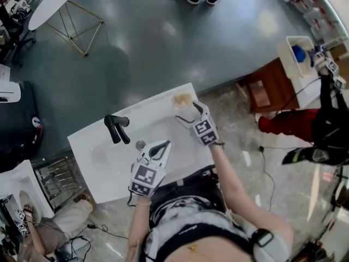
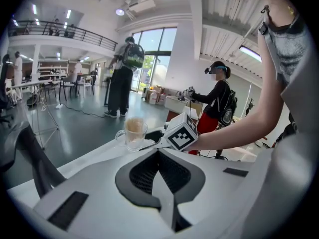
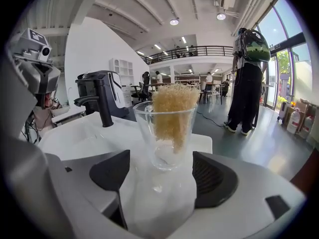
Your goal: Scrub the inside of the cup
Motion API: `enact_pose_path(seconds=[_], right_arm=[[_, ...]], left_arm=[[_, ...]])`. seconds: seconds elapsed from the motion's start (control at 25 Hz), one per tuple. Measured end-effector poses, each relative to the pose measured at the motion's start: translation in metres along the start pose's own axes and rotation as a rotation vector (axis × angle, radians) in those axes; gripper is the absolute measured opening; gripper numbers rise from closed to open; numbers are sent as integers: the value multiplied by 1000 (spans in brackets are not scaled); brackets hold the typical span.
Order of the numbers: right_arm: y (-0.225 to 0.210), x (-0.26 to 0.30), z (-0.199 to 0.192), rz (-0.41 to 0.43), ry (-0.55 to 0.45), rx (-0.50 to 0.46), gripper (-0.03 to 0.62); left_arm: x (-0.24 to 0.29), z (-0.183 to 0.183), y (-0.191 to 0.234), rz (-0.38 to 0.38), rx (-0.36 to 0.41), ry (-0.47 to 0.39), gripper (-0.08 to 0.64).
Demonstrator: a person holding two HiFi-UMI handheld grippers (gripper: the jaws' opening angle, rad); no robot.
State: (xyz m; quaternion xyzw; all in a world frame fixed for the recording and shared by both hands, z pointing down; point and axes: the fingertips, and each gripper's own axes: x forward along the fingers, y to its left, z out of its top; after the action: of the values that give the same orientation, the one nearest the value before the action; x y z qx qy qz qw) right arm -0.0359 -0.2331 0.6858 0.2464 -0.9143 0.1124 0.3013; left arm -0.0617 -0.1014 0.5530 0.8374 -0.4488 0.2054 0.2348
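Far left in the head view: round white table (image 1: pixel 53 3) on wire legs, well apart from the work area. The white surface (image 1: pixel 90 146) carries a shallow basin w/ a black faucet (image 1: pixel 116 128) at its back edge and a small drain (image 1: pixel 140 144) just beside it. Nothing stands btwn the grippers and the task's thing.

Left gripper (image 1: pixel 163 144) hovers over the near edge of the surface, right of the drain. Its jaws are pressed together, nothing btwn them; the left gripper view (image 2: pixel 159 156) shows the pads meeting. It is well short of the cup.

The cup (image 1: pixel 182 100) is clear glass, upright, at the far right corner of the surface. A tan fibrous scrubber (image 3: pixel 173 111) stands inside it and pokes above the rim. The left gripper view shows the cup (image 2: pixel 134 132) w/ its handle to the left.

Right gripper (image 1: pixel 191 112) points at the cup from the near side. Its jaws stand wide; in the right gripper view (image 3: pixel 162 176) the cup (image 3: pixel 167 133) sits just ahead of the gap, centred, w/ space on both sides, pads not touching it.

Far right: wooden cabinet (image 1: pixel 270 86) and a person in red trousers (image 1: pixel 294 121), well away.

Cup handle can't be made out in the right gripper view.
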Motion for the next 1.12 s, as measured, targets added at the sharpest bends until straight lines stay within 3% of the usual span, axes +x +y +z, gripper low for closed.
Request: enact_pose_path(seconds=[0.2, 0.6, 0.84, 1.0, 1.12], right_arm=[[8, -19, -9, 27, 30, -2, 341], [41, -57, 14, 32, -20, -39, 122], [63, -74, 27, 42, -40, -60, 16], [86, -85, 43, 77, -70, -96, 5], [101, -94, 60, 98, -110, -107, 5]], left_arm=[[-6, 2, 0, 7, -8, -39, 3], [-17, -1, -3, 13, -60, -102, 3], [-23, -3, -1, -32, -196, -171, 3], [-29, -6, 2, -45, -268, -191, 2], [-34, -6, 4, -17, -250, -180, 2]])
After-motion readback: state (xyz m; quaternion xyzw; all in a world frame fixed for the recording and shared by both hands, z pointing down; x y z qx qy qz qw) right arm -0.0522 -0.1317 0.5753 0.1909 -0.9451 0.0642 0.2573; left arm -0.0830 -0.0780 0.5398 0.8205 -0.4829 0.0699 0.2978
